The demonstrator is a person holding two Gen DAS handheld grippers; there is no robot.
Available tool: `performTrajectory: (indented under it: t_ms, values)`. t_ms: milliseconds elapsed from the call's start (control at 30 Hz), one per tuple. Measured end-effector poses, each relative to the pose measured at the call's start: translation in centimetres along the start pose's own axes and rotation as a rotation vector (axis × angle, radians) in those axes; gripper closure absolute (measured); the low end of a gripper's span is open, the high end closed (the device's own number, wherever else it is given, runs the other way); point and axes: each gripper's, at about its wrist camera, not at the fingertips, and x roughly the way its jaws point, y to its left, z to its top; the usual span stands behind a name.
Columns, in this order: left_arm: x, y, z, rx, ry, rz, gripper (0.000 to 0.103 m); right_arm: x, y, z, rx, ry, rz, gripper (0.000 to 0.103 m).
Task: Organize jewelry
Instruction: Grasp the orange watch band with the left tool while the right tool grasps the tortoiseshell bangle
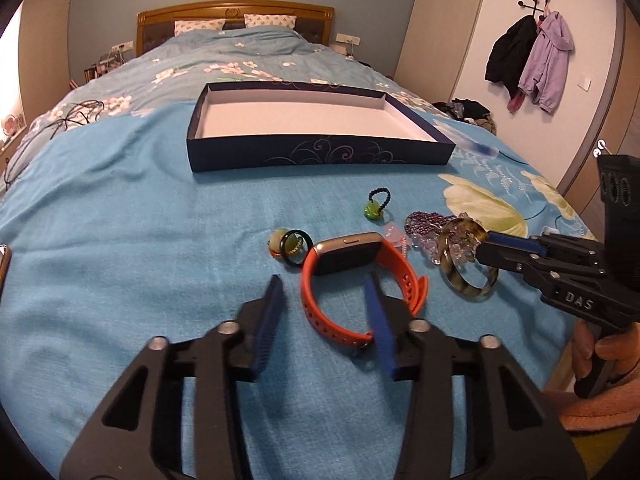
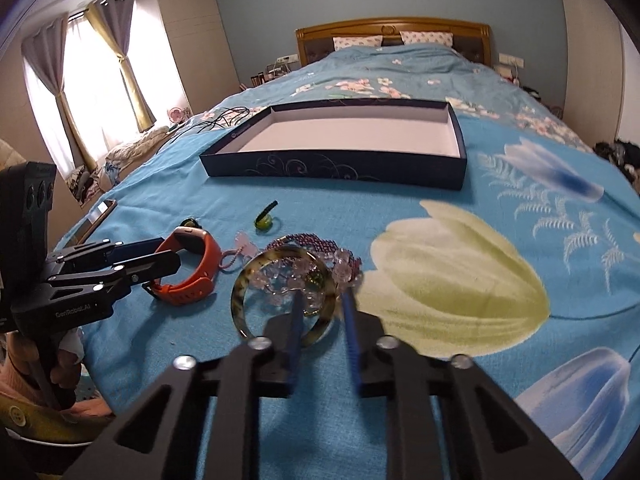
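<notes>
On the blue flowered bedspread the jewelry lay in a loose cluster near the foot of the bed, with an open dark-blue box standing empty farther up, well apart from it. The left tongs straddled the near strap of an orange smartwatch: one blue finger stood inside the loop of the band, the other outside to the left, with a clear gap between that finger and the strap, so the tongs were not yet clenched on it. The right tongs were narrowed around the rim of a mottled tortoiseshell bangle, one finger inside the ring and one outside; motion blur hid whether the pads actually pressed the rim. A clear crystal bead bracelet lay across the bangle's far edge, and a purple bead strand touched it just beyond. Left of the watch sat a dark ring with a pale bead charm, and between the cluster and the box lay a green bead on a dark beaded loop. A pink piece rested between the watch and the crystals. A phone lay at the bed's left edge.
</notes>
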Motion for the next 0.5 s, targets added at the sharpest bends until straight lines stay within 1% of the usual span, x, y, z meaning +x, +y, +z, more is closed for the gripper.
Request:
performTrajectory:
  t_ms: [33, 100, 200, 267, 333, 500]
  values:
    - [0.1, 0.0, 0.0, -0.002, 0.008, -0.003, 0.076, 0.0, -0.2, 0.0, 0.01, 0.001, 0.005, 0.09]
    - [0.3, 0.1, 0.0, -0.013, 0.015, -0.007, 0.078, -0.1, -0.4, -0.1, 0.015, -0.001, 0.008, 0.093]
    - [0.2, 0.2, 0.2, -0.02, 0.019, -0.002, 0.086, -0.6, -0.7, 0.0, 0.028, -0.009, 0.033, 0.097]
    - [0.3, 0.2, 0.3, -0.028, 0.025, -0.009, 0.092, -0.9, -0.7, 0.1, 0.023, -0.012, 0.036, 0.097]
    - [0.2, 0.2, 0.3, -0.03, 0.023, -0.004, 0.095, -1.2, -0.8, 0.4, 0.023, -0.019, 0.044, 0.097]
    - [-0.4, 0.2, 0.7, -0.041, 0.015, -0.026, 0.095, -2.2, -1.1, 1.1, 0.04, -0.04, 0.079, 0.097]
